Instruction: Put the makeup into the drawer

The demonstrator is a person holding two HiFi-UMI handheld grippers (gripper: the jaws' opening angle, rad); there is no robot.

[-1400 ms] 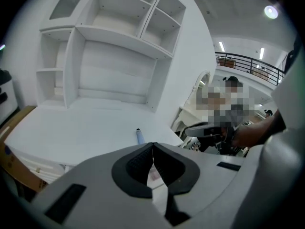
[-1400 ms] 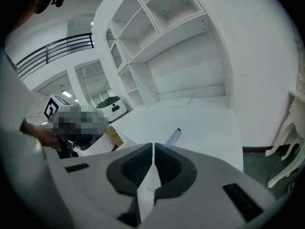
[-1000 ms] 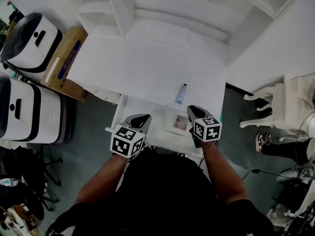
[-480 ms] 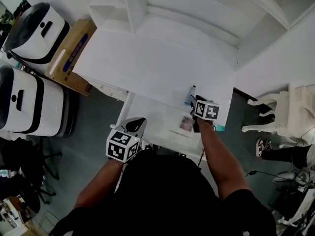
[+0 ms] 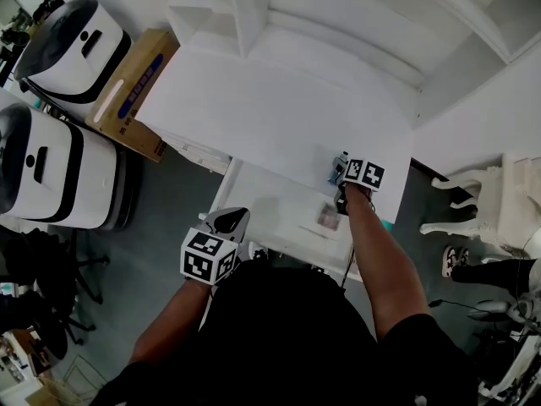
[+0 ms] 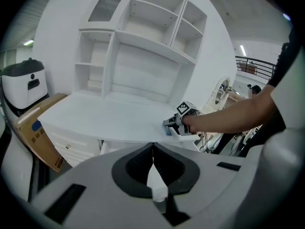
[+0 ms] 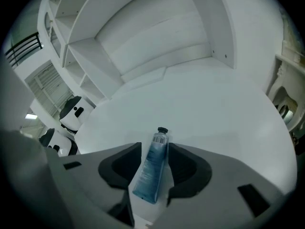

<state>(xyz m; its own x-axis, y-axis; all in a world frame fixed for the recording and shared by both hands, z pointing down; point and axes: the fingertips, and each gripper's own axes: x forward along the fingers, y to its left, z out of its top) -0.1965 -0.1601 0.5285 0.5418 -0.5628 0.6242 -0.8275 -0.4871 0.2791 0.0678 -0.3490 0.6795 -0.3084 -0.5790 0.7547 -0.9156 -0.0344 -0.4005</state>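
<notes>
A blue makeup tube (image 7: 151,168) with a black cap lies on the white desk top (image 5: 279,117), near its front right edge. My right gripper (image 7: 155,148) straddles it, open; its jaws have just been opening and the tube lies between them, unpressed. From above, the right gripper (image 5: 341,174) sits over the tube (image 5: 338,164). Below the desk edge the white drawer (image 5: 270,210) stands pulled out, with a small flat packet (image 5: 328,218) inside. My left gripper (image 6: 152,147) is shut and empty; the left gripper (image 5: 232,216) hangs at the drawer's left front corner.
A white shelf hutch (image 5: 254,7) rises at the back of the desk. Two white machines (image 5: 59,49) and a cardboard box (image 5: 135,91) stand on the floor to the left. A white ornate chair (image 5: 499,201) is at the right.
My right gripper went from above the drawer forward to the tube on the desk, and its jaws opened around it. The left gripper drew back slightly toward the person.
</notes>
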